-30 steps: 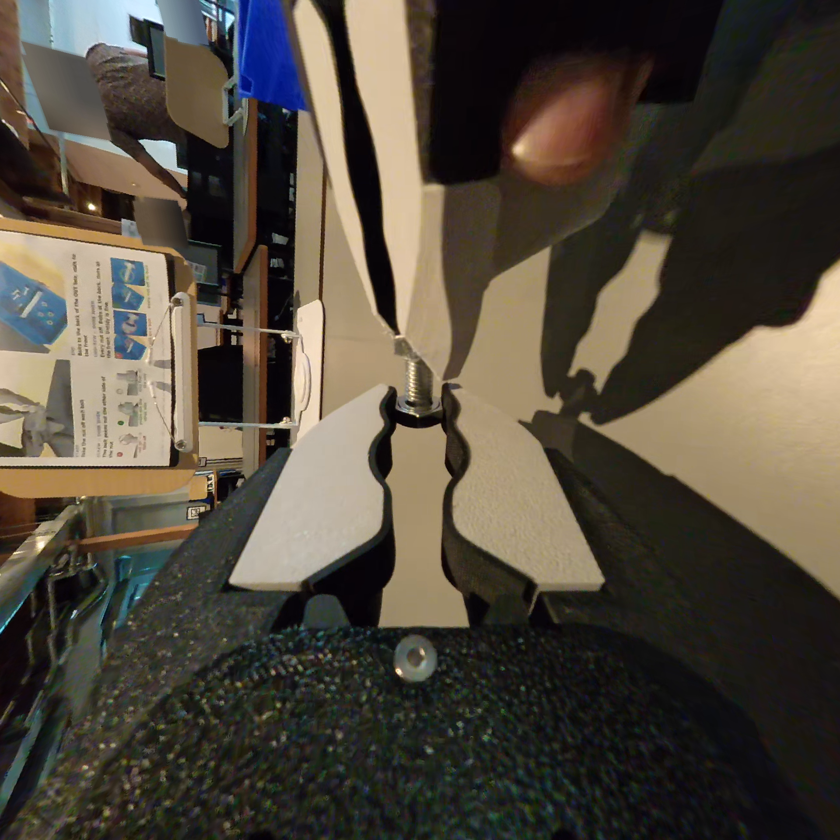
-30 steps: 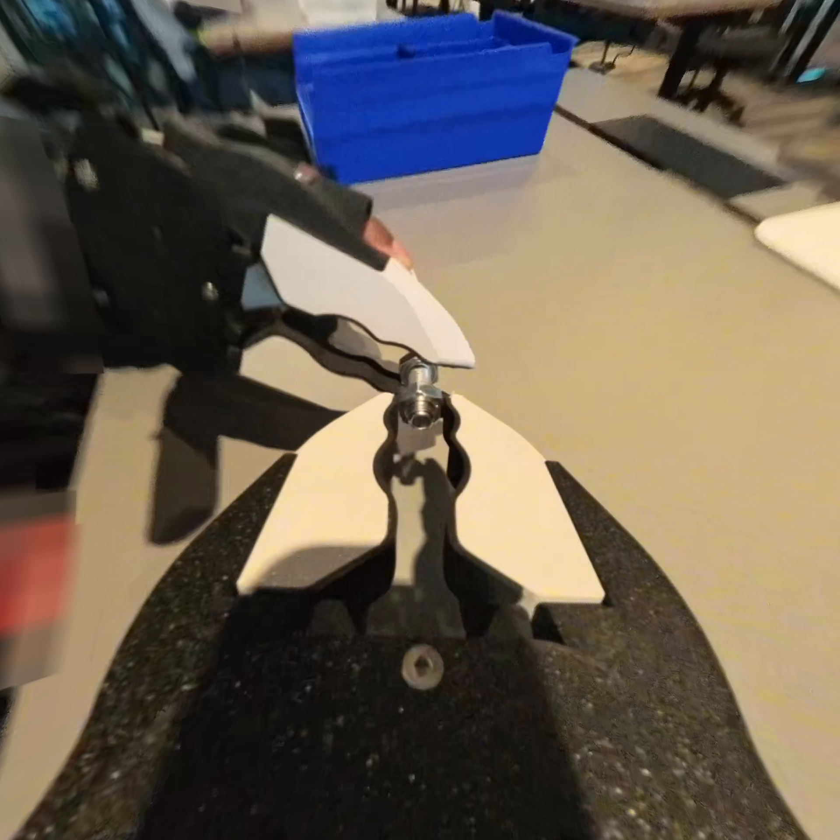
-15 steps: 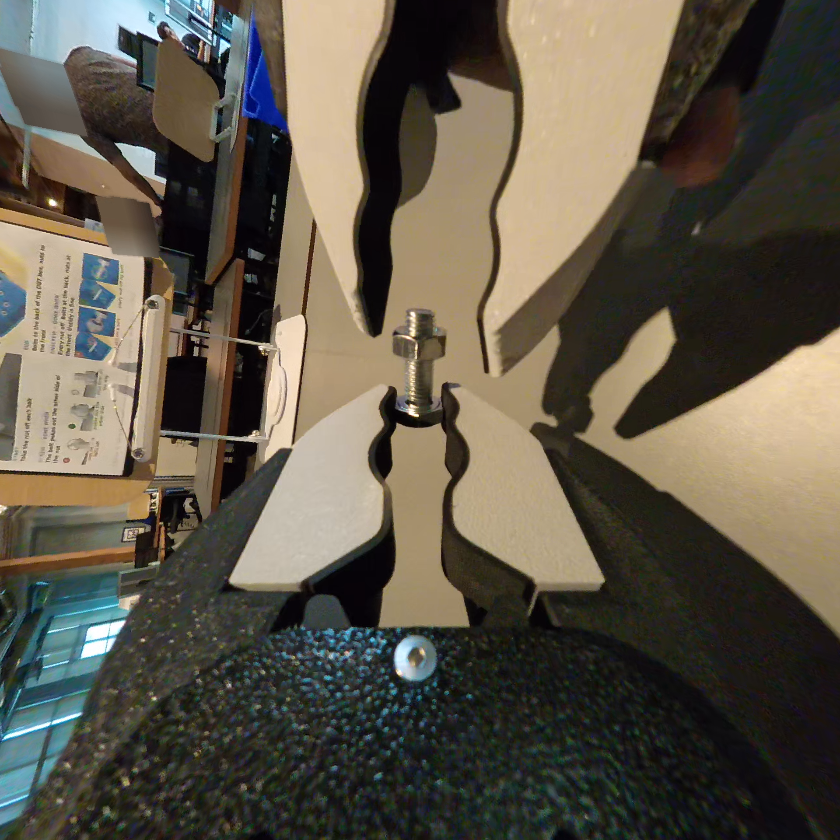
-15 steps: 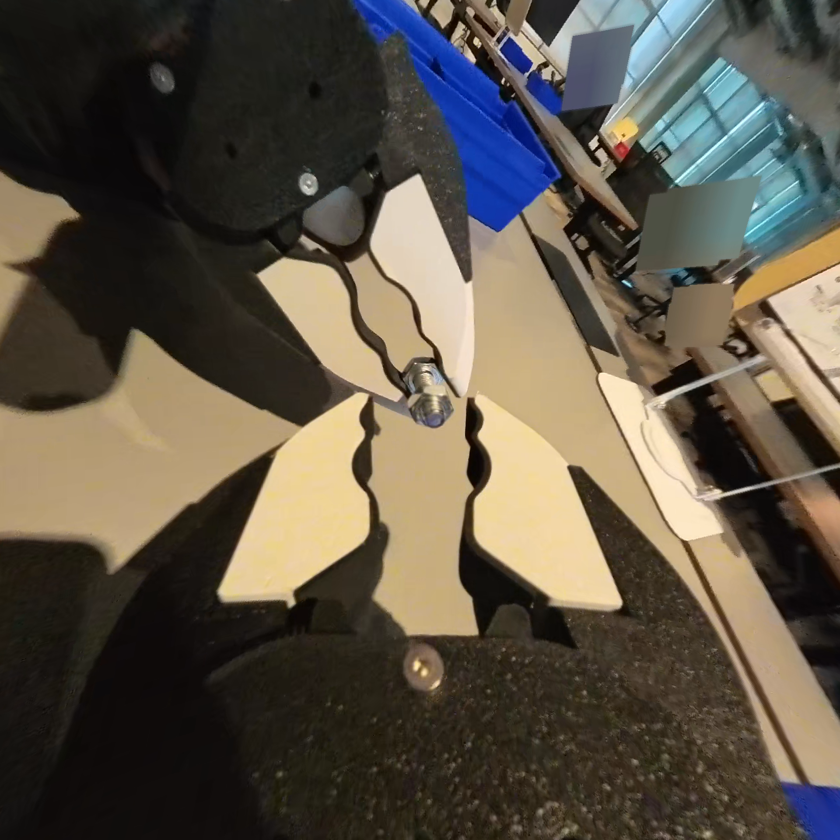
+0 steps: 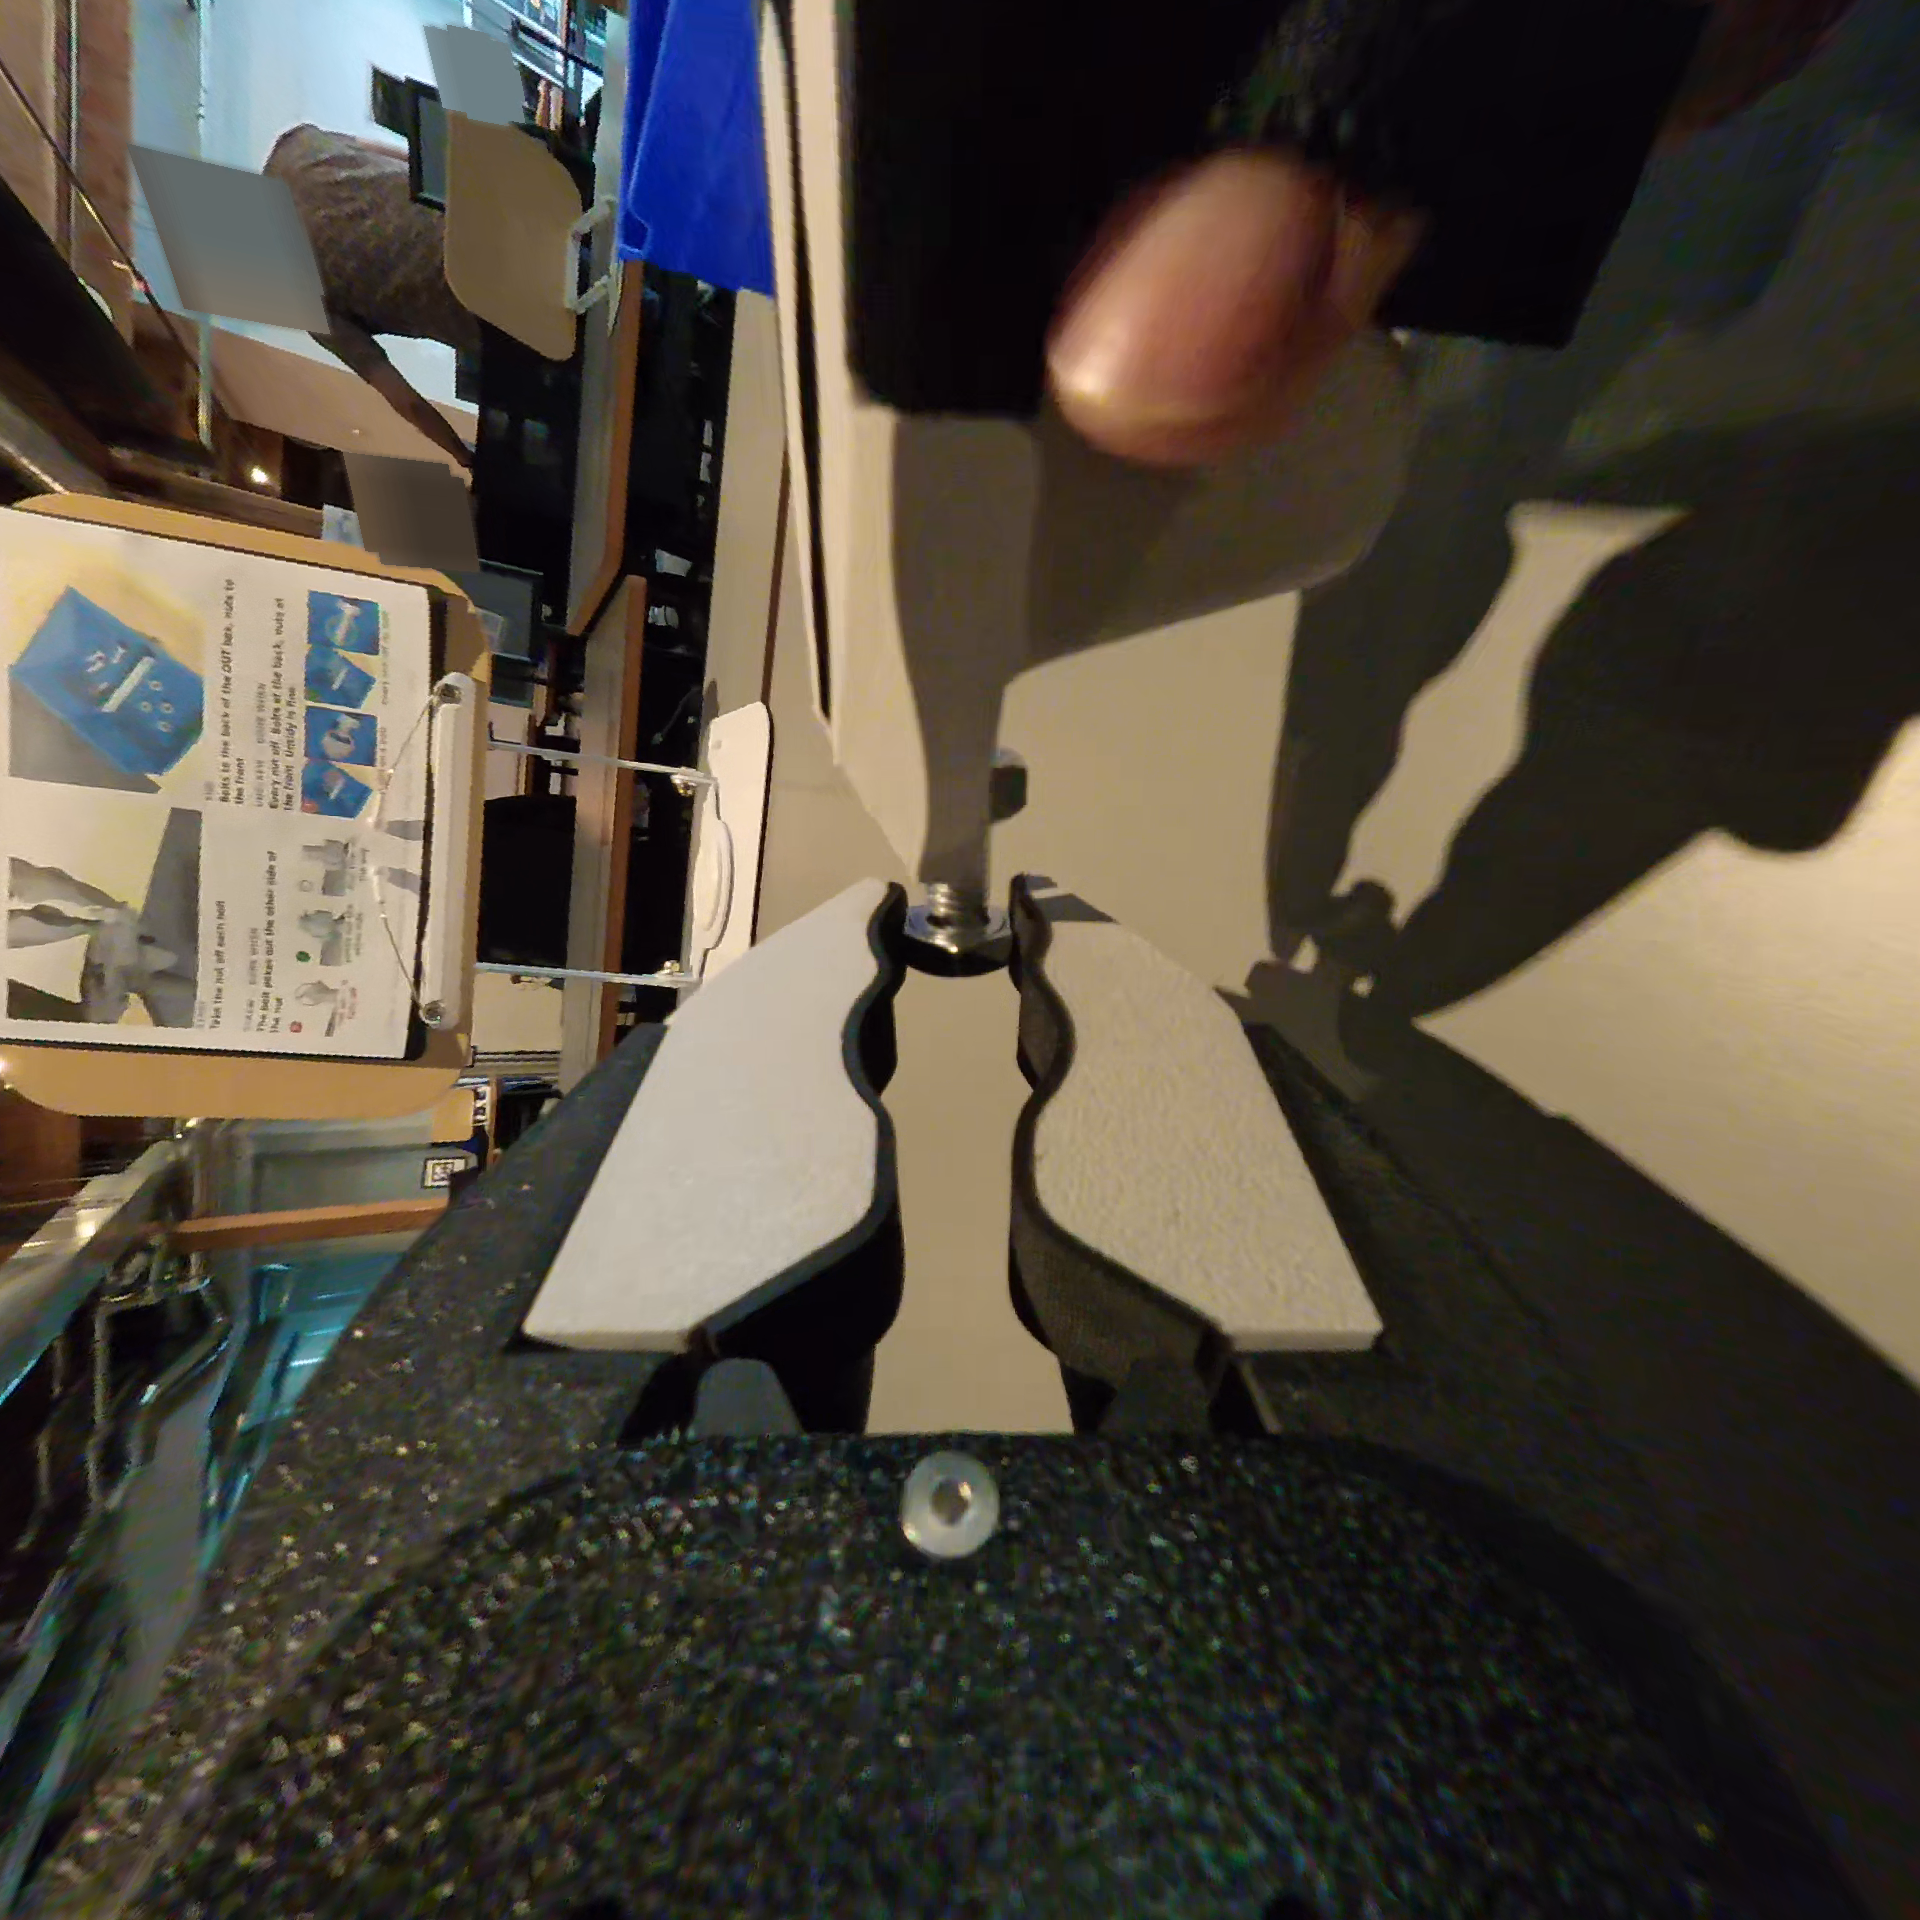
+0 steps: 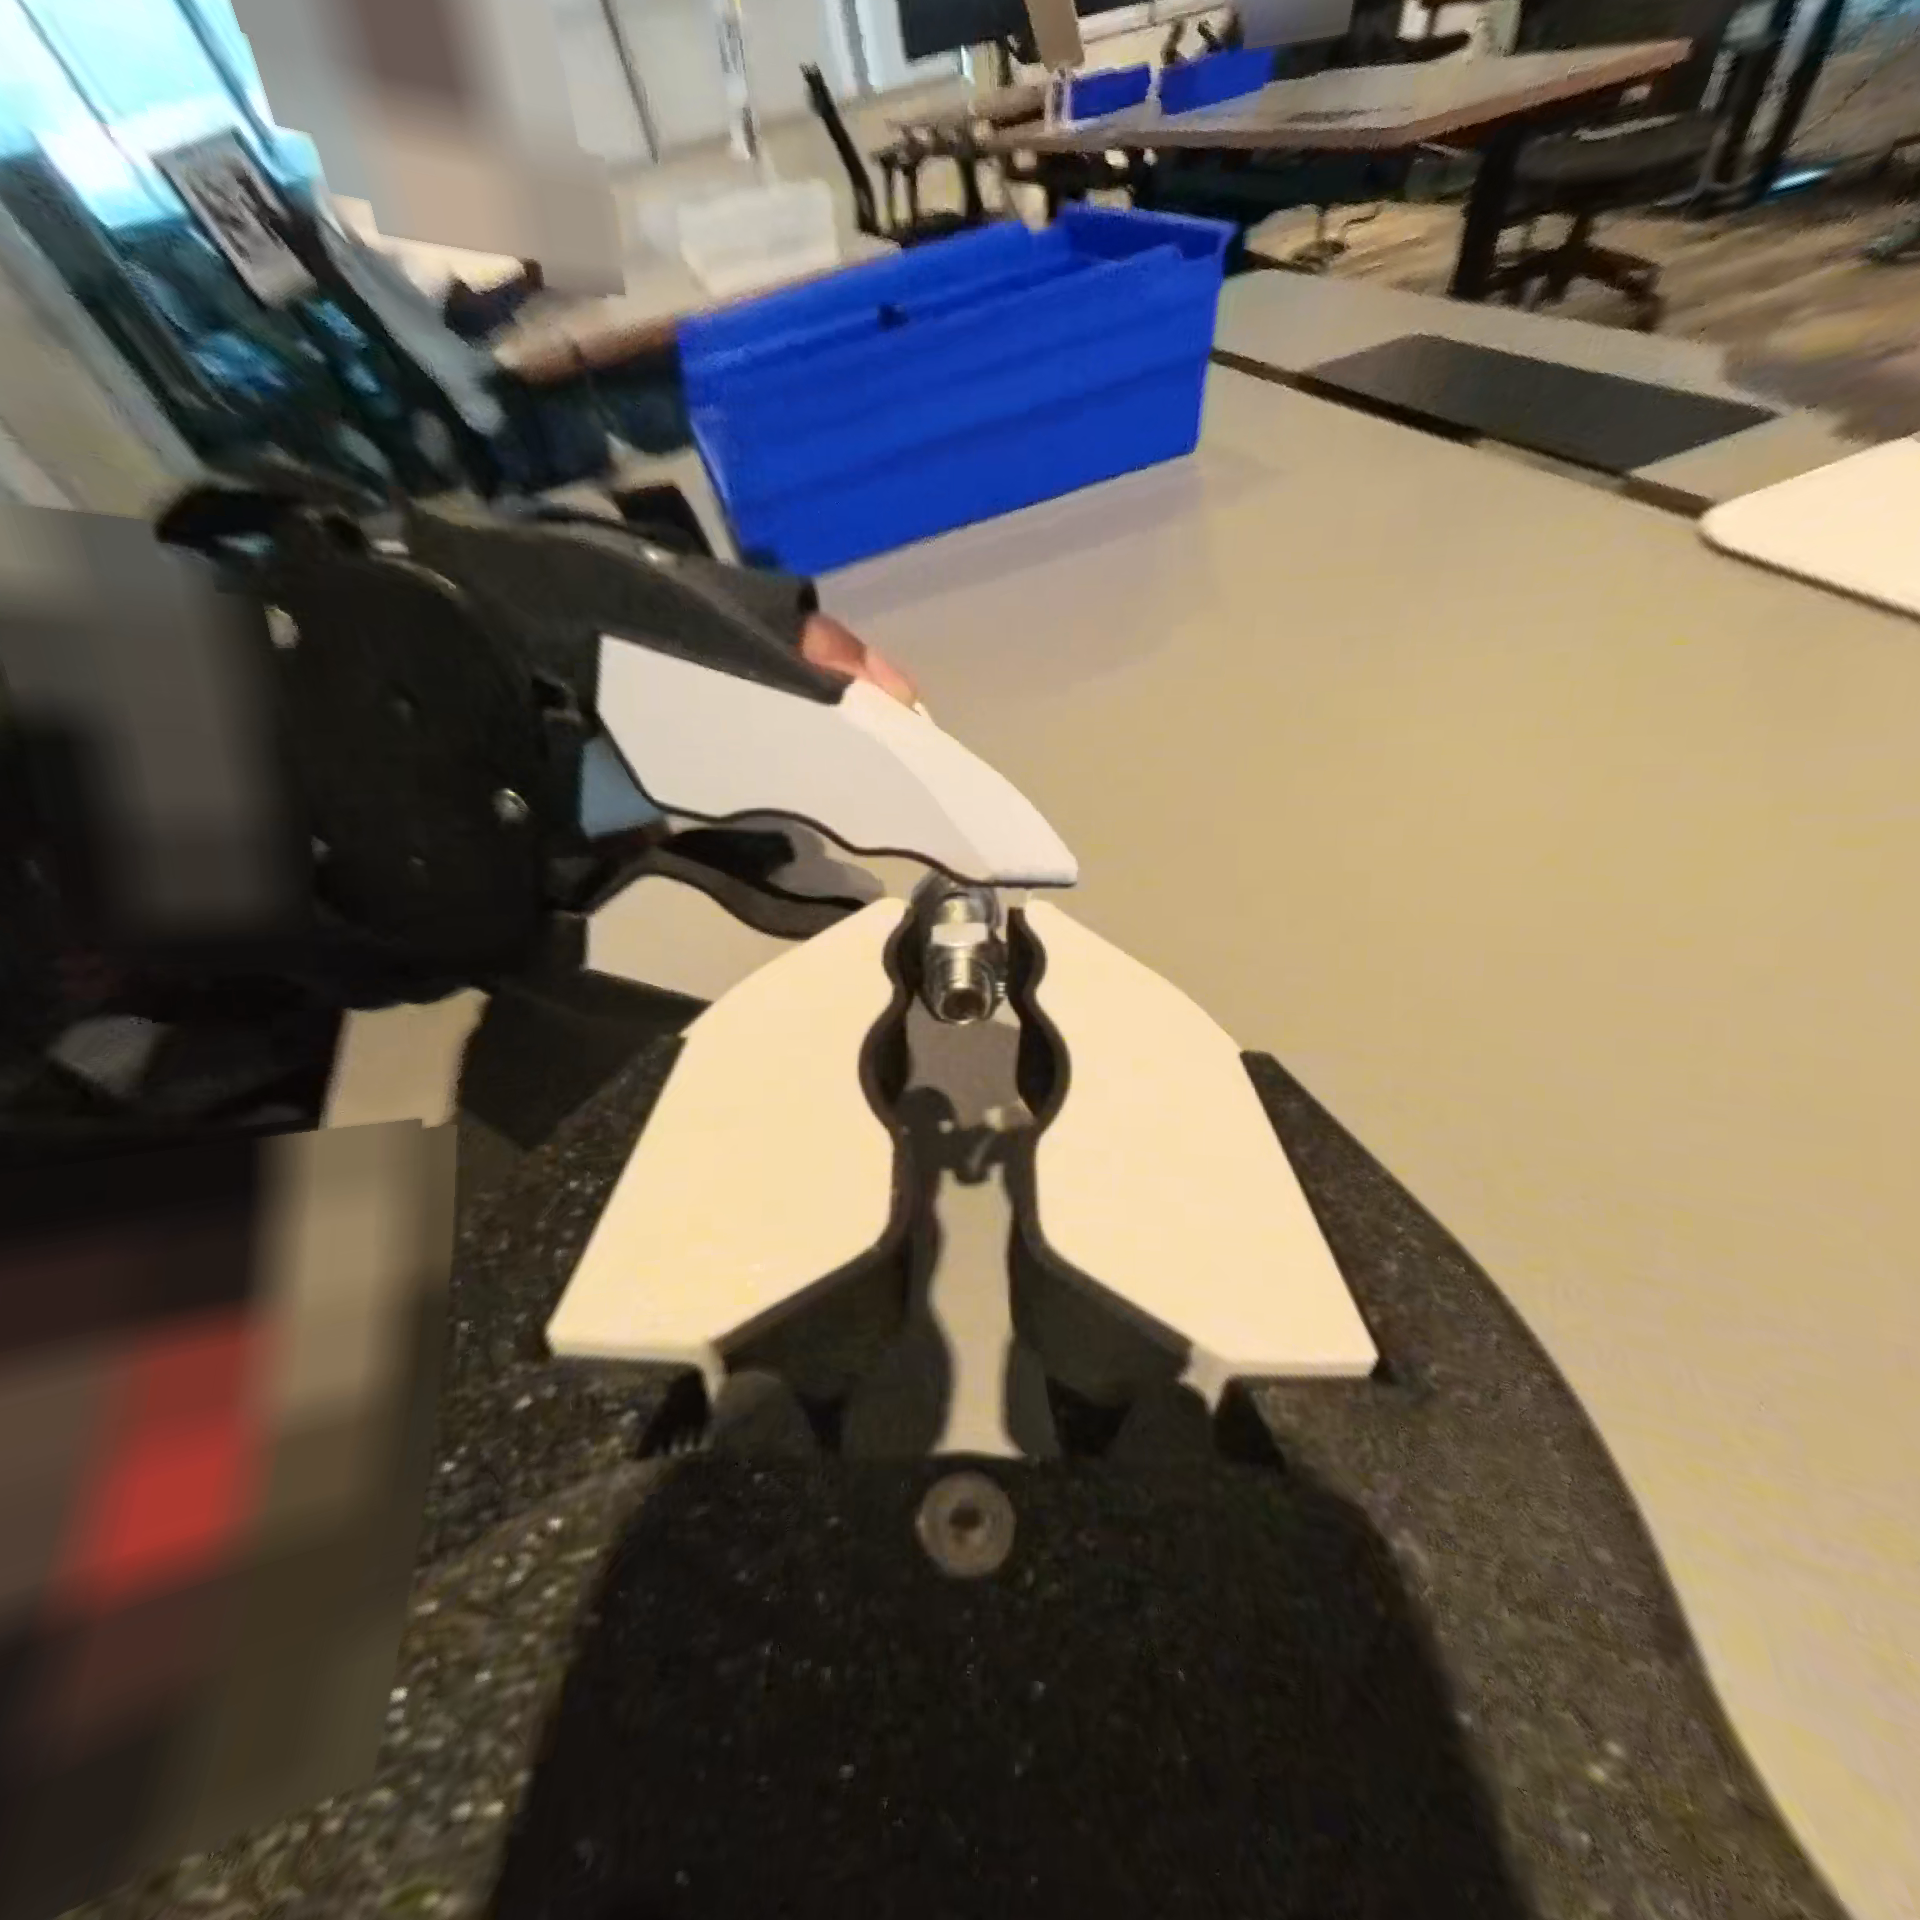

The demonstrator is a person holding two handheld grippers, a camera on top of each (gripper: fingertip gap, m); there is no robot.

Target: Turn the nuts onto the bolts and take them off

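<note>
Steel on steel here: we grip the bolt (image 5: 954, 920) by its head with the left gripper (image 5: 951, 914), jaws clamped tight, and we close the right gripper (image 6: 961, 940) on the nut (image 6: 958, 925) threaded near the bolt's free end, above the bench (image 6: 1455, 831). Both parts look small, rigid, light and slick, so we judge the nut's flats the safest hold; pinching the threads would likely slip. 1 blue bin (image 6: 956, 384) stands well behind on the bench, and an instruction sheet (image 5: 208, 821) hangs beyond the edge.
</note>
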